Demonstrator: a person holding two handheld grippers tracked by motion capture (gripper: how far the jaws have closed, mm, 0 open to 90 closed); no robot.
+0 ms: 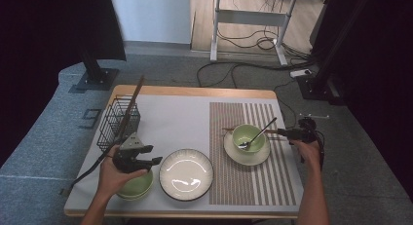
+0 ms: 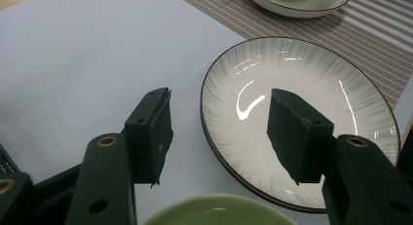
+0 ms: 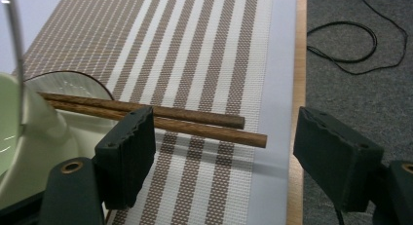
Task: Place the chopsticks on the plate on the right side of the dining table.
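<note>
So both sets of jaws are standing wide with nothing clamped in either. The right gripper [image 1: 287, 133] sits at the right edge of the striped placemat [image 1: 253, 186], and in the right gripper view its jaws are spread well apart, the near ends of the chopsticks [image 3: 160, 117] lying in front of and between them, not touched as far as I can see. The pair lies flat, side by side and touching, long axis running roughly across the tabletop [image 1: 165, 120]: far ends rest on the rim of the saucer [image 1: 231, 149] beside the green bowl [image 1: 248, 136], near ends point out toward the right gripper and the tabletop's right edge. One stick pokes out a bit further than the other. A spoon [image 1: 258, 135] leans in that bowl, handle up toward the right.

The left gripper [image 1: 146, 157] hovers over a second green bowl [image 1: 139, 186] at the front left, jaws open and straddling the left rim of the white plate [image 2: 302, 118] in the left gripper view, pads clear of it. A wire basket [image 1: 117, 122] stands behind.
</note>
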